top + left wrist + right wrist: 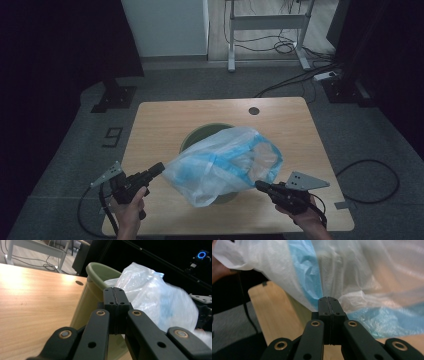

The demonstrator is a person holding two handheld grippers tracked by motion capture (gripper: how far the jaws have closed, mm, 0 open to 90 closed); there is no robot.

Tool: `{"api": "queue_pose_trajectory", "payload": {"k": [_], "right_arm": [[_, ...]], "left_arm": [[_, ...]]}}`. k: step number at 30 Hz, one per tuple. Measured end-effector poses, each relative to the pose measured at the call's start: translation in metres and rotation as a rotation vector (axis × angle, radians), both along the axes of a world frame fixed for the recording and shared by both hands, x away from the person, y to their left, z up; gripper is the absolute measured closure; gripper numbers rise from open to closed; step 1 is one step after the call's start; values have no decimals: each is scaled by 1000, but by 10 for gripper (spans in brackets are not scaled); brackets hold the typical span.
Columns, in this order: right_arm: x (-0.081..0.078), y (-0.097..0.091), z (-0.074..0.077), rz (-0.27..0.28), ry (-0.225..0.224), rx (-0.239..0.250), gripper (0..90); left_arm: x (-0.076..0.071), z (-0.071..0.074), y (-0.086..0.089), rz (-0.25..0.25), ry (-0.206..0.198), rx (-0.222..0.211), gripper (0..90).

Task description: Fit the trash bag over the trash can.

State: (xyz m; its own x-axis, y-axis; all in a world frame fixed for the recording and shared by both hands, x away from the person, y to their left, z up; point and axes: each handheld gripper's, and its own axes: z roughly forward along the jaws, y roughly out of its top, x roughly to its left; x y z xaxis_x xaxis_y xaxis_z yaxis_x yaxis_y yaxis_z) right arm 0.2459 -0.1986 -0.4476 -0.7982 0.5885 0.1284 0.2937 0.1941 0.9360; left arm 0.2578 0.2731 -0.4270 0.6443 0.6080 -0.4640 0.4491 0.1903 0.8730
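A: Where's the thin, see-through plastic bag with pale blue panels (225, 162)?

B: It is draped over the olive-green round plastic bin (200, 134), which stands near the middle of the light wooden surface (155, 125). The bag billows up and sags toward the near edge, hiding most of the bin's mouth; only the far-left arc of the rim shows from the high view.

A: And the left claw (159, 169)?

B: Its jaws are pressed together, tips at the bag's left corner. In the left gripper view they meet flat with the bin wall (86, 305) and the bag (155, 297) just behind them. Whether film is caught between them I cannot tell.

A: The right claw (260, 185)?

B: Also pressed together, at the bag's lower right edge, close to the surface's near edge. In the right gripper view the film (312, 282) gathers into folds that run down to the closed tips (329, 300), so it is pinching the bag there.

A: Anything else on the surface?

B: A small dark round hole (254, 110) near the far edge.
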Motion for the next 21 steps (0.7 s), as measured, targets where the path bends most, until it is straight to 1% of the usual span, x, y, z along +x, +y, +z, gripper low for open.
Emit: {"api": "queue_pose_trajectory", "payload": {"k": [3, 6, 8, 9, 14, 16, 18, 19, 21], "right_arm": [[4, -2, -10, 12, 29, -25, 888], [8, -2, -16, 7, 46, -50, 888], [11, -1, -19, 1, 47, -75, 888], [13, 0, -22, -3, 51, -104, 888], [21, 4, -29, -26, 67, -142, 887], [24, 7, -30, -39, 69, -166, 887], [26, 11, -33, -51, 63, -215, 887], [27, 12, -34, -52, 64, -227, 887], [28, 14, -36, -60, 66, -232, 887]], "left_arm": [[-1, -4, 2, -2, 10, 7, 898], [-2, -9, 2, -4, 25, 14, 898], [-2, -14, 3, -6, 35, 23, 898], [-2, -15, 3, -7, 38, 26, 898], [0, -24, 3, -6, 64, 32, 898], [1, -26, 2, 2, 68, 42, 898], [2, -26, 2, -1, 72, 44, 898], [3, -26, 2, -1, 72, 46, 898], [1, -25, 2, -7, 68, 35, 898]]}}
